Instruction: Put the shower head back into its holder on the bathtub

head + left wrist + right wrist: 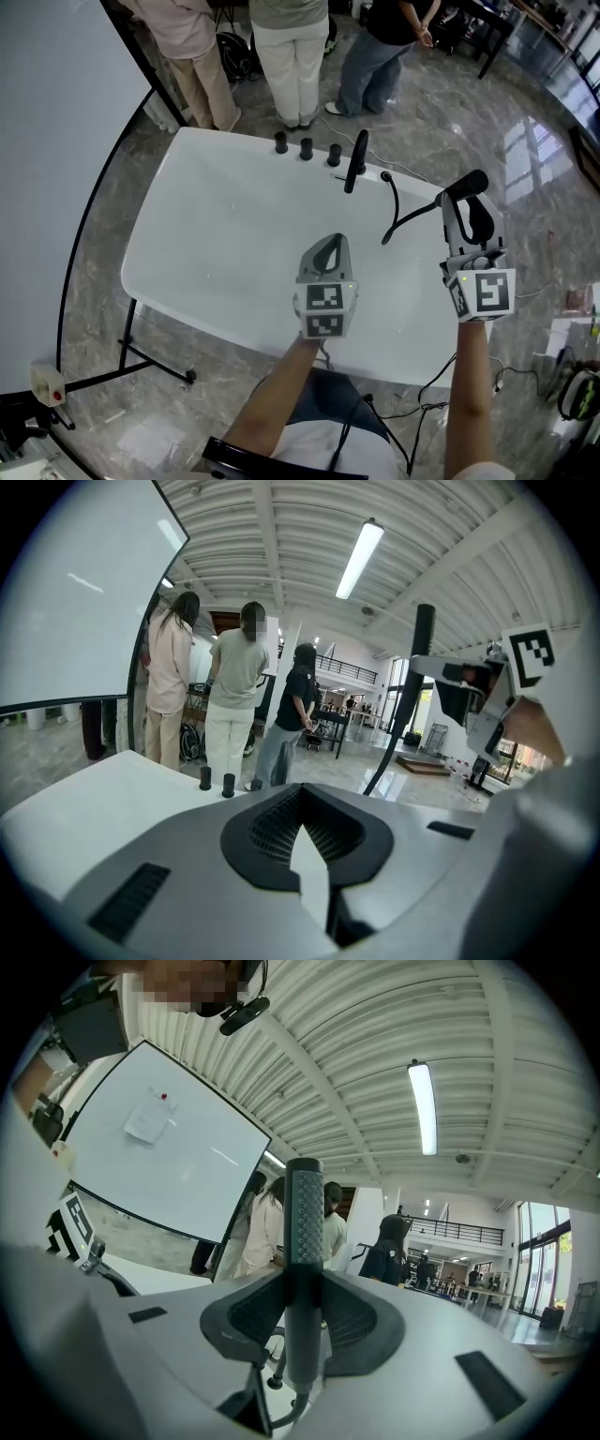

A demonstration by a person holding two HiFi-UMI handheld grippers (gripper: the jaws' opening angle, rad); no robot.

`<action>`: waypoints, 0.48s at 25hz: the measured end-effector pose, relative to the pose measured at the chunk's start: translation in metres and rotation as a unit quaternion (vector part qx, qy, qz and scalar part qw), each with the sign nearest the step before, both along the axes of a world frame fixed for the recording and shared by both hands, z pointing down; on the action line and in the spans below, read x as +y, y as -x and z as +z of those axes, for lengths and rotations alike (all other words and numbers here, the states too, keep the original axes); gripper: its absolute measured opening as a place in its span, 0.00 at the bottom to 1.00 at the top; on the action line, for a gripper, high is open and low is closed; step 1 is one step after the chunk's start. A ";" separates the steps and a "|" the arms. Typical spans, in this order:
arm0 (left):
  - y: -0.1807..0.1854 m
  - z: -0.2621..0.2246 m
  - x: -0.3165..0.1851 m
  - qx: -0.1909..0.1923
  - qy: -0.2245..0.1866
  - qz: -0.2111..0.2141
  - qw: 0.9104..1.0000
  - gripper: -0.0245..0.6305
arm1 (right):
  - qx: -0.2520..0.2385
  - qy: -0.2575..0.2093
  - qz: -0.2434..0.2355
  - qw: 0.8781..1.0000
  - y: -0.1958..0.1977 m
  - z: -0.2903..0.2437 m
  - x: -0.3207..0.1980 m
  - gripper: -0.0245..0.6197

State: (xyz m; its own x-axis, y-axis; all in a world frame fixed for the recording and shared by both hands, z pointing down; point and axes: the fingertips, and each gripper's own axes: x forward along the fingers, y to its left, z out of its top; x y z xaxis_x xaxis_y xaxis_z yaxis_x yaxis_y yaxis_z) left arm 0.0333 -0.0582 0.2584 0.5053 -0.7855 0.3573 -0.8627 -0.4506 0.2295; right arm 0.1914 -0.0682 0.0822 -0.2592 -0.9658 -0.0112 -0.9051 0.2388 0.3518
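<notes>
The right gripper (466,214) is clamping the shower head (467,184) upright above the bathtub's (216,225) right edge; the left gripper (329,246), jaws closed and empty, is hovering over the bathtub's near rim.

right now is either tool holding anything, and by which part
The right tool grips the shower head by its smooth handle, just above the hose. The left tool holds nothing.

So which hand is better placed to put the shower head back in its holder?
Right. The right tool grips the shower head beside the bathtub; the black upright fitting, probably the holder, stands at its far rim. The left tool is shut and empty.
</notes>
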 end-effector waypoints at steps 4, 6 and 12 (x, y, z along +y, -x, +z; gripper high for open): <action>-0.001 -0.008 -0.003 -0.003 -0.008 0.003 1.000 0.04 | -0.010 -0.009 0.007 1.000 -0.004 -0.013 -0.005 0.23; 0.000 -0.011 -0.004 -0.004 -0.012 0.005 1.000 0.04 | -0.009 -0.015 0.007 1.000 -0.004 -0.019 -0.006 0.23; 0.000 -0.016 -0.005 -0.007 -0.017 0.008 1.000 0.04 | -0.003 -0.033 0.010 0.999 -0.007 -0.037 -0.011 0.23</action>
